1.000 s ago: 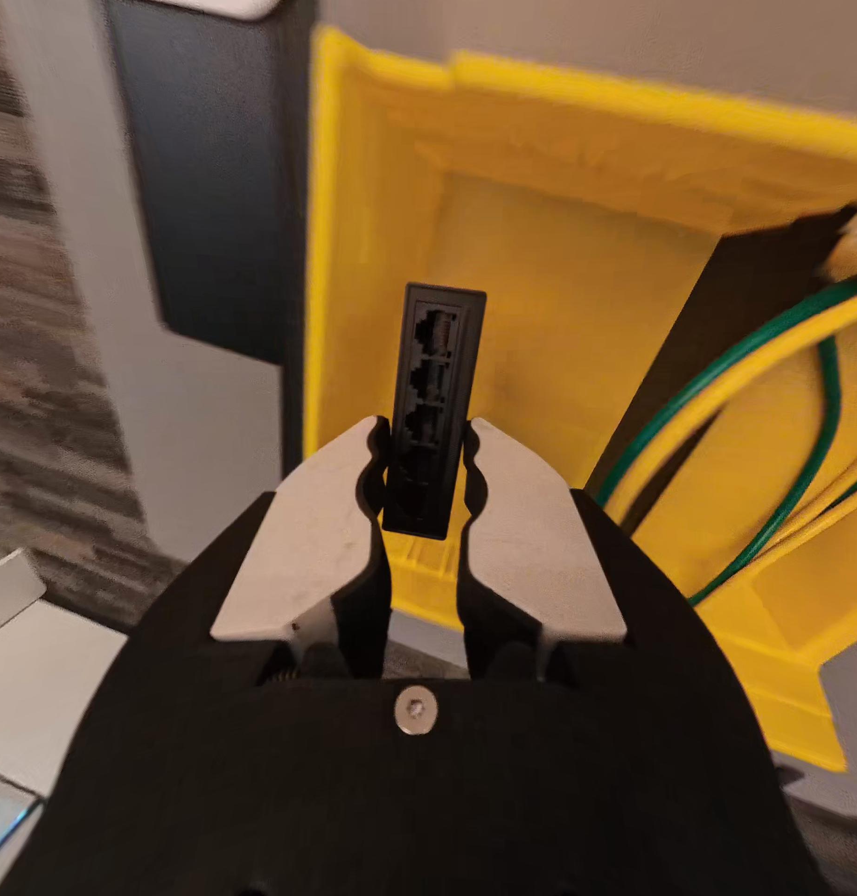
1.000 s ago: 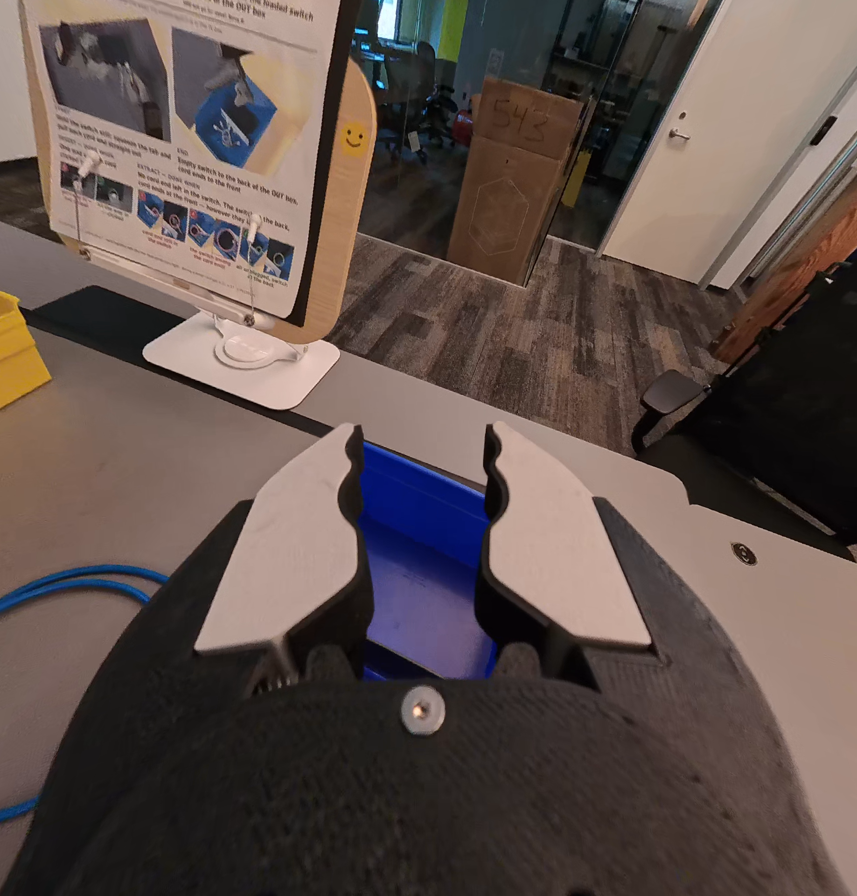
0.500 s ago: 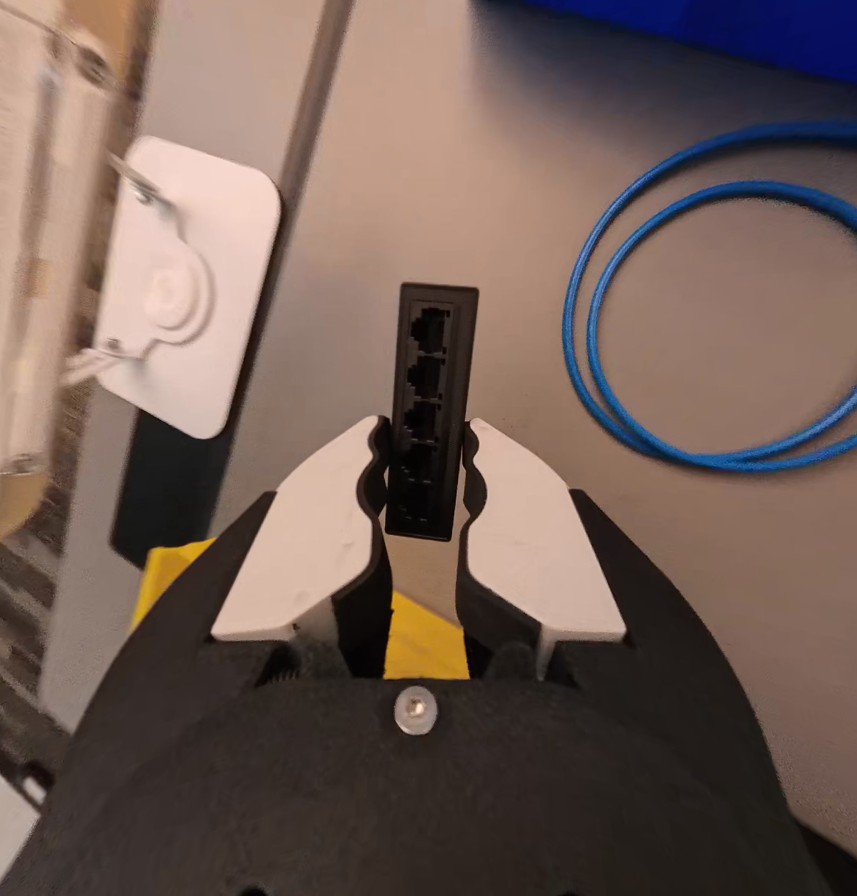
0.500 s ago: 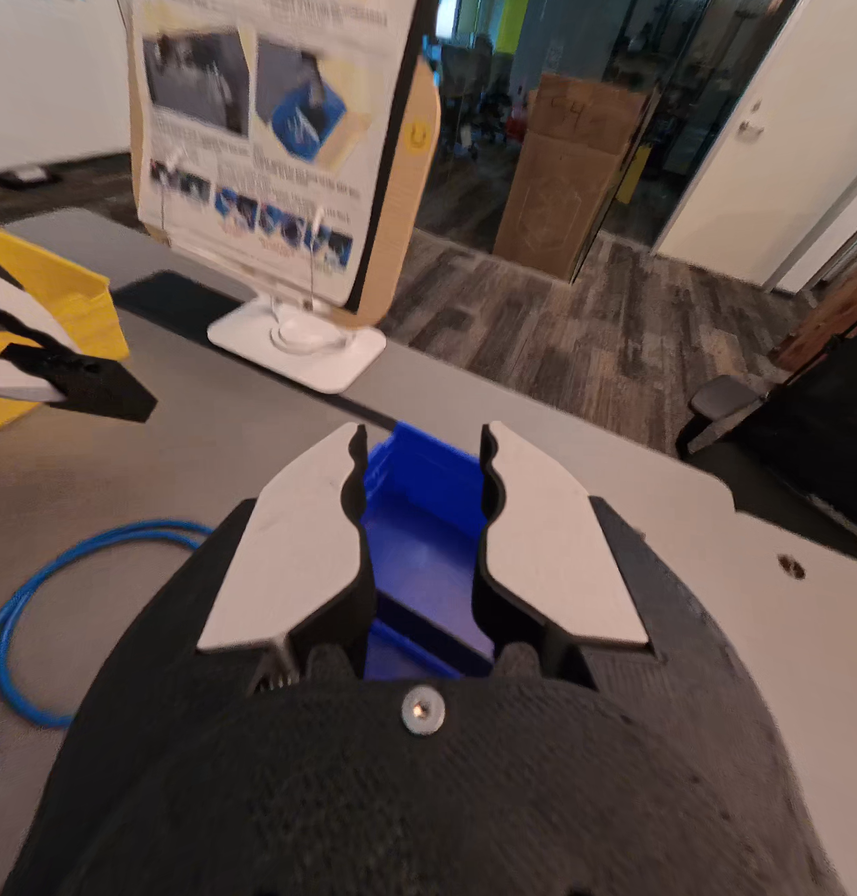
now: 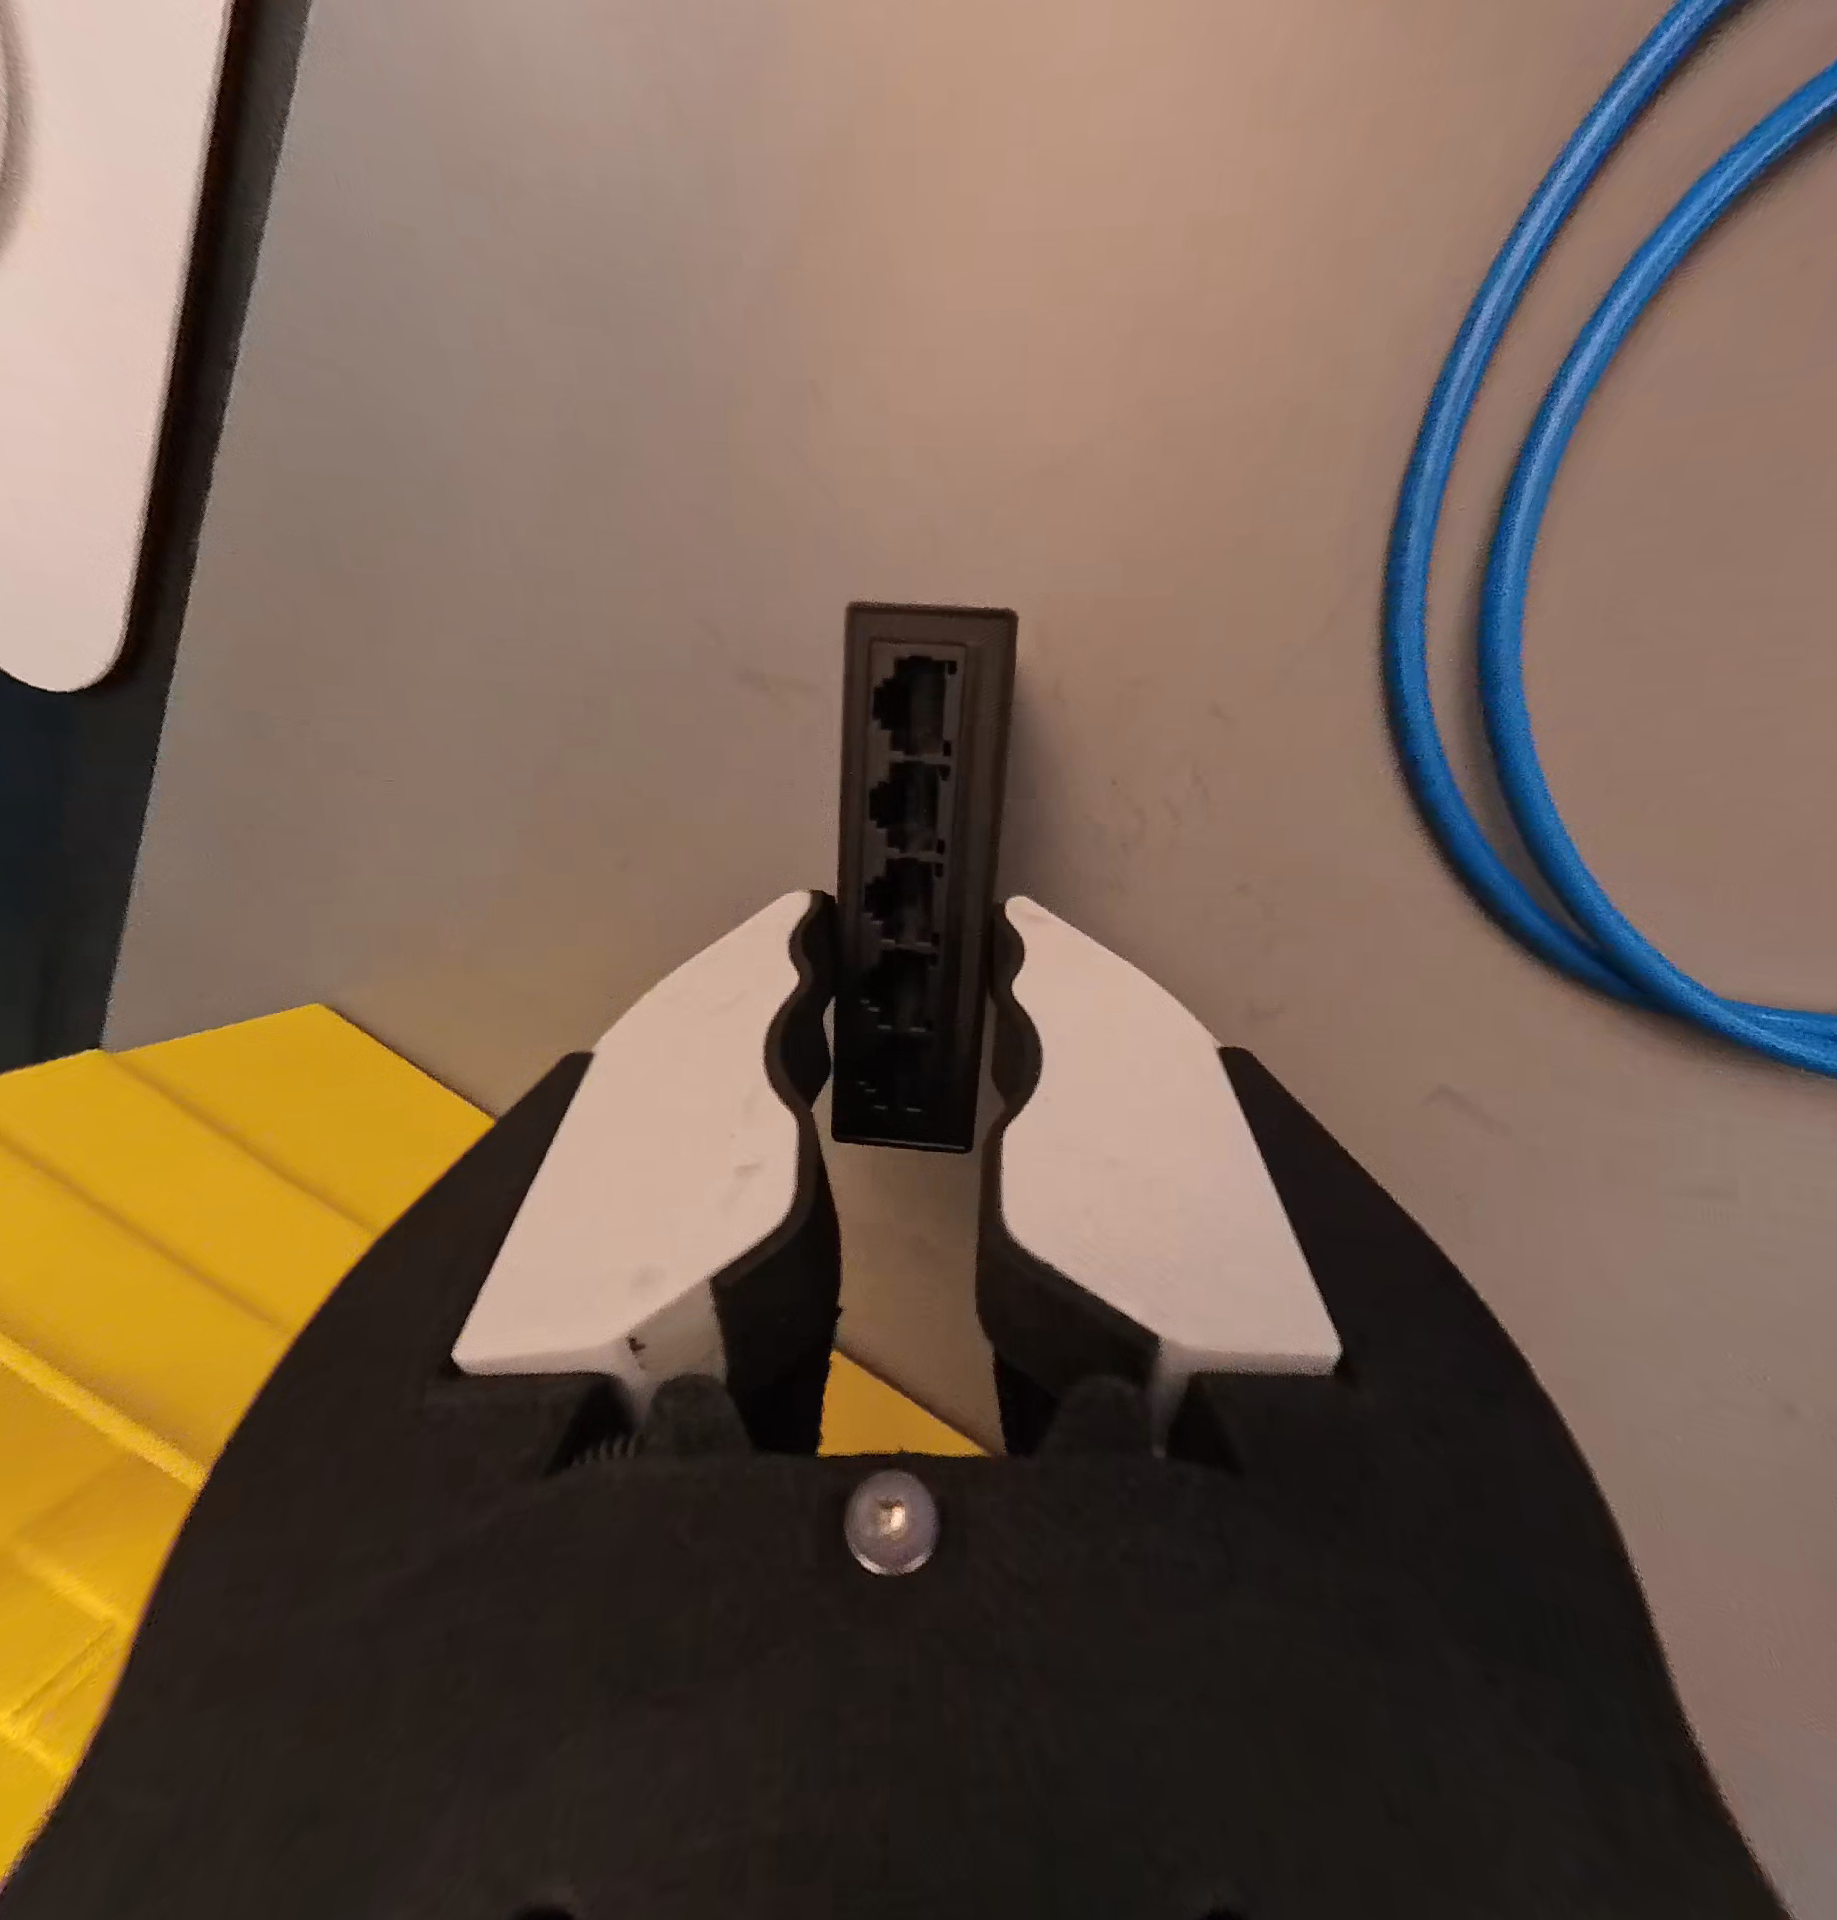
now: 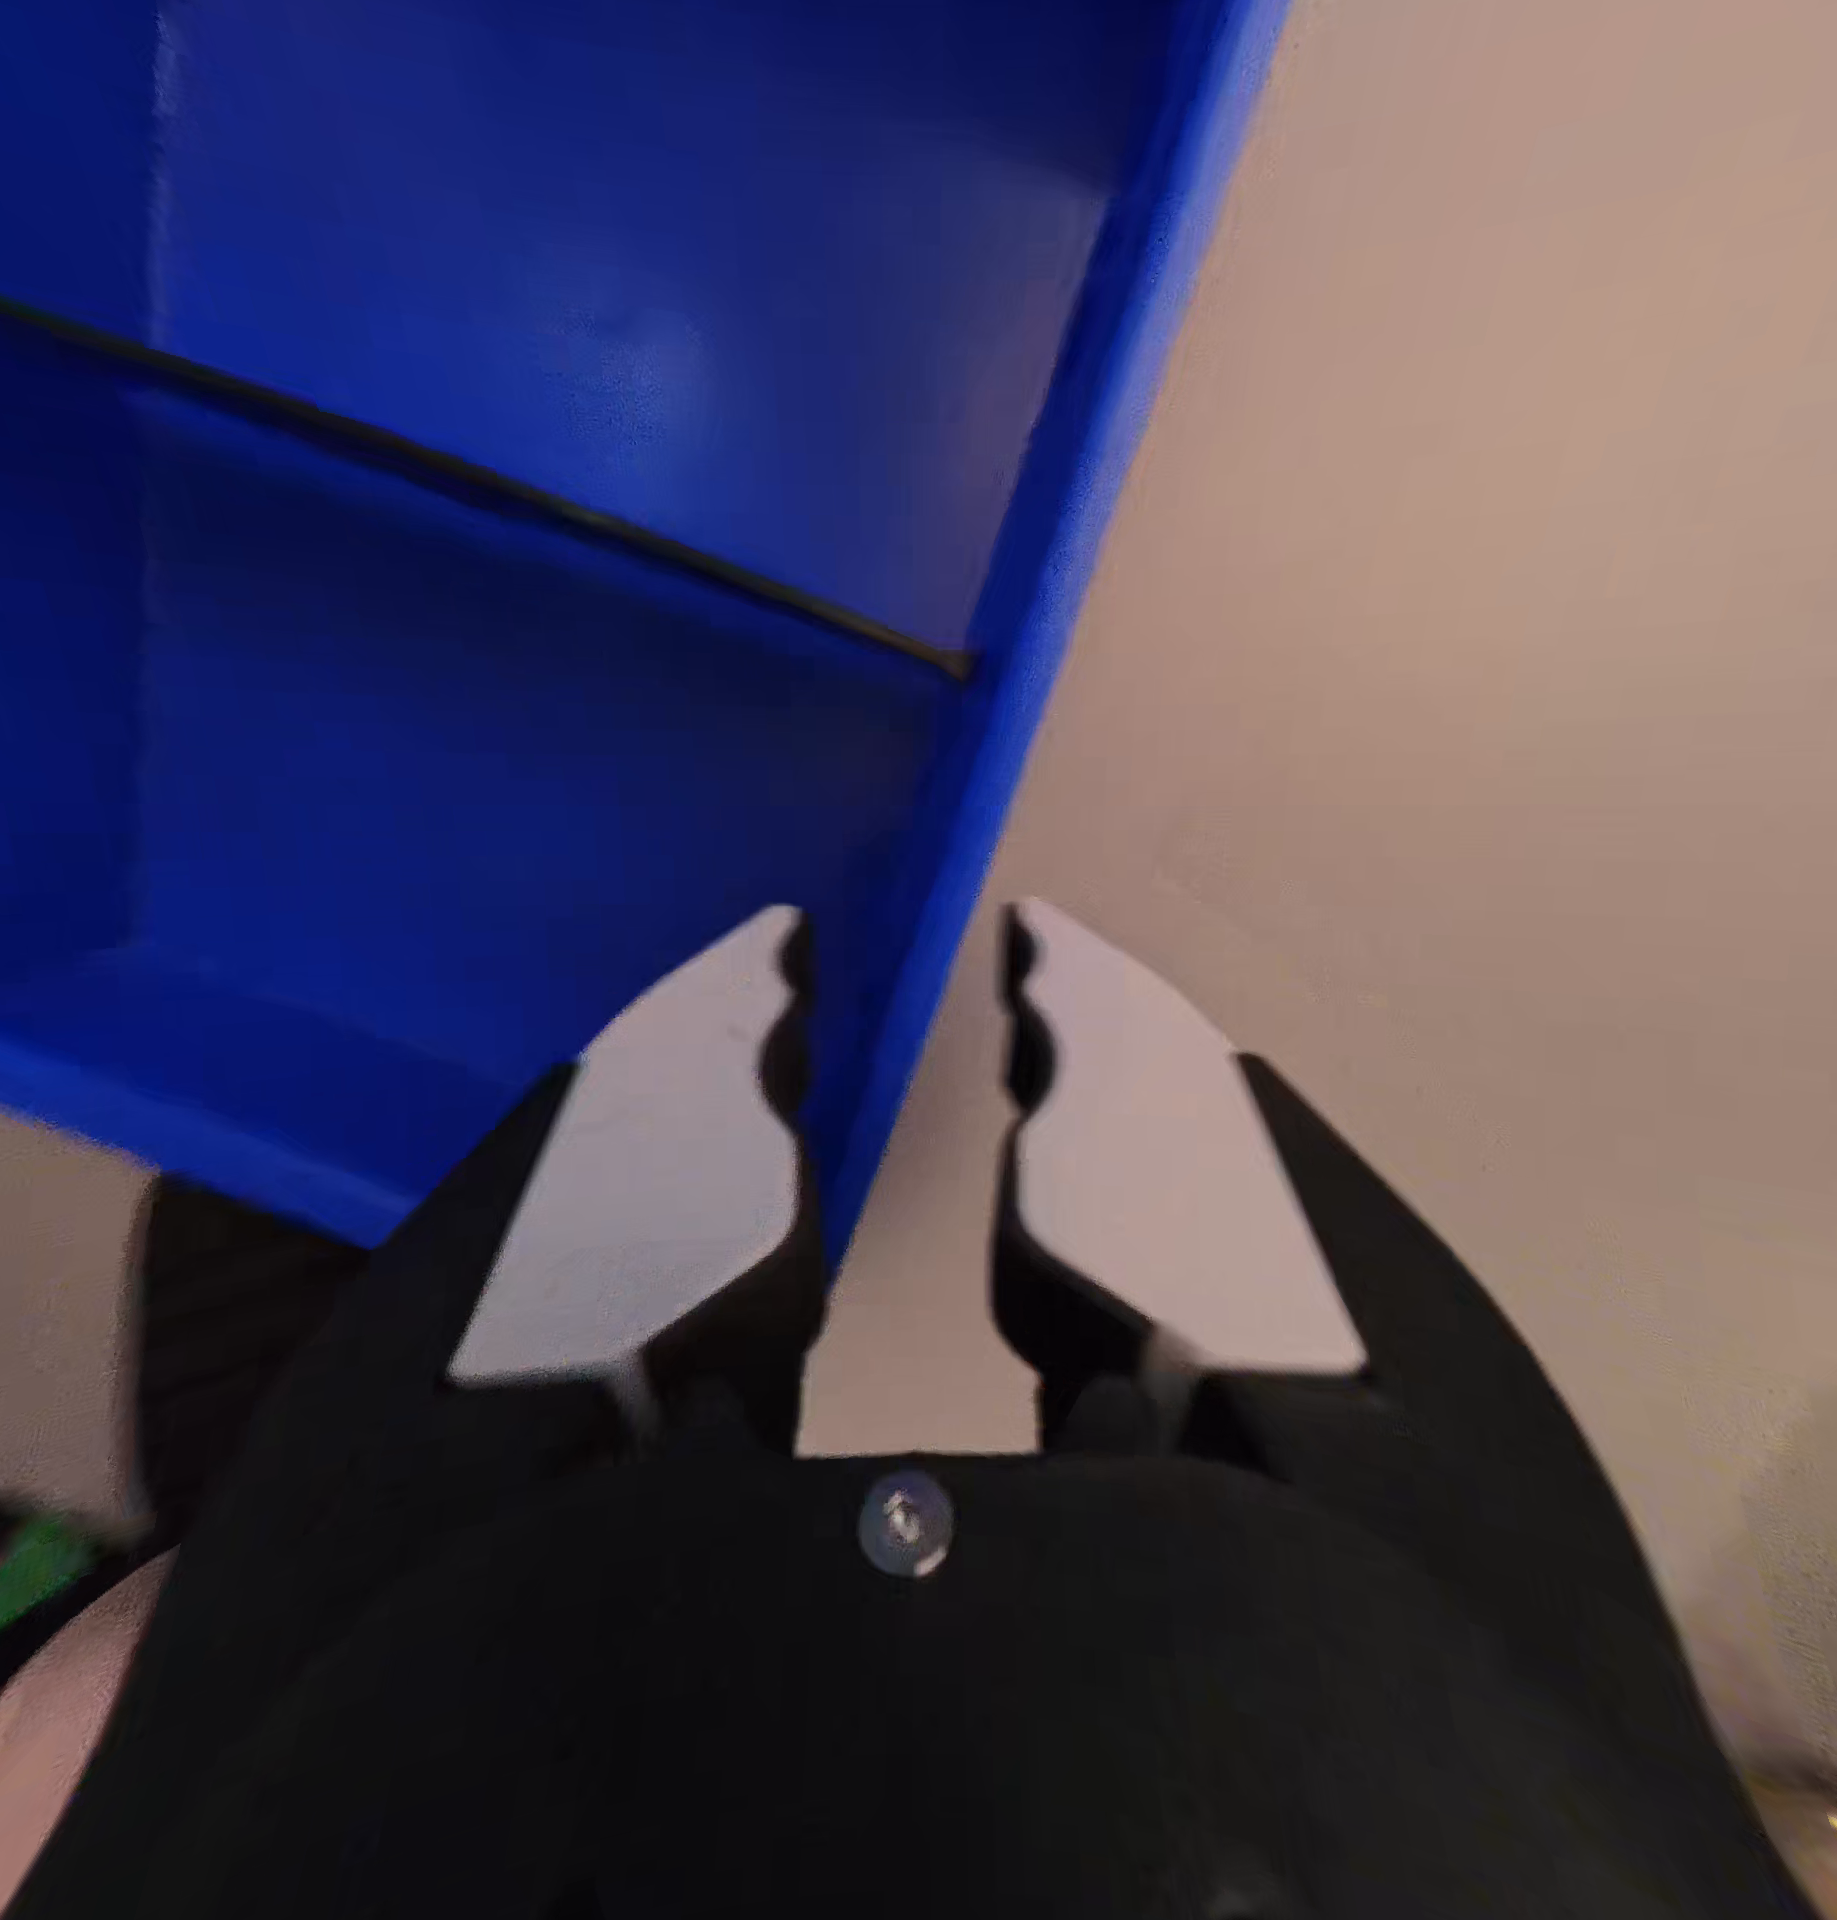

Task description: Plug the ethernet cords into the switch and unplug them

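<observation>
so the left gripper (image 5: 906, 914) is clamping the black switch (image 5: 922, 831) by its near end, long axis running straight out past the fingertips, ports all looking empty. blue ethernet cord (image 5: 1496, 582) is lying coiled on the table off to the fingers' right. right gripper (image 6: 901, 920) is hanging over the blue bin (image 6: 540, 582), fingers apart and gripping nothing, probably going for the cord next

switch (image 5: 919, 883): 1 | blue cord (image 5: 1496, 582): 1 | yellow bin (image 5: 166, 1247): 1 | blue bin (image 6: 540, 582): 1
</observation>
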The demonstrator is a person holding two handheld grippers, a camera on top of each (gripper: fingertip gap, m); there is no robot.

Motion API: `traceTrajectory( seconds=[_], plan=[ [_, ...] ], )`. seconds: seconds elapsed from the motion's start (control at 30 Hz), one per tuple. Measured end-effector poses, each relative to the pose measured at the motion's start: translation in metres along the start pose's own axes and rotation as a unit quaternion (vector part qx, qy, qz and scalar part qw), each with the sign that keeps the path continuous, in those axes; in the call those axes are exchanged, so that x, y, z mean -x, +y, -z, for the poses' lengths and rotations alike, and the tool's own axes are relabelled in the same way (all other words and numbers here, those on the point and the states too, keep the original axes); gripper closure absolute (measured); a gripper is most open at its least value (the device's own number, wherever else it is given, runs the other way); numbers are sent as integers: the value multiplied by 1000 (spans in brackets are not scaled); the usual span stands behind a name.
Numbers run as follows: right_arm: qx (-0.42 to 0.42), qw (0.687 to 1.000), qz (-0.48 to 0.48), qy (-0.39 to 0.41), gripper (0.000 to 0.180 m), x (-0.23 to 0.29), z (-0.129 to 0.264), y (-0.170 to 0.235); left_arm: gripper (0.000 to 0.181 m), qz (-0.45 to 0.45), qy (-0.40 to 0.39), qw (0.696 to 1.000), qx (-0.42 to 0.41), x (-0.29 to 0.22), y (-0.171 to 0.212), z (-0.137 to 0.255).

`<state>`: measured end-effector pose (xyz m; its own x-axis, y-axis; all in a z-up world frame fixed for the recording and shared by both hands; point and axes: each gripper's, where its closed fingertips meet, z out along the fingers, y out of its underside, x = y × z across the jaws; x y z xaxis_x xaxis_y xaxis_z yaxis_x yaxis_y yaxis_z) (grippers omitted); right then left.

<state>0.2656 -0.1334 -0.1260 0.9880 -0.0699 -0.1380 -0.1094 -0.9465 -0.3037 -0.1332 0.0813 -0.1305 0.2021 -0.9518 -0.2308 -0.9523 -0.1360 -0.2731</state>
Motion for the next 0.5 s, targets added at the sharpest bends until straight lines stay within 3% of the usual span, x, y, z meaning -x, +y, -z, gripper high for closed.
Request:
traceTrajectory(
  seconds=[0.03, 0.23, 0.5],
  plan=[
    [10, 999, -23, -40, 164, 8, -2, 0, 154, 2, 0, 1000, -3, 0, -1, -1],
    [-5, 993, -107, -42, 169, -9, 3, 0, 145, 5, -2, 1000, 15, 3, 6, -9],
    [-44, 988, -145, -16, 133, -24, 23, 0, 123, 4, -88, 995, -42, 16, -11, 29]
  ],
)
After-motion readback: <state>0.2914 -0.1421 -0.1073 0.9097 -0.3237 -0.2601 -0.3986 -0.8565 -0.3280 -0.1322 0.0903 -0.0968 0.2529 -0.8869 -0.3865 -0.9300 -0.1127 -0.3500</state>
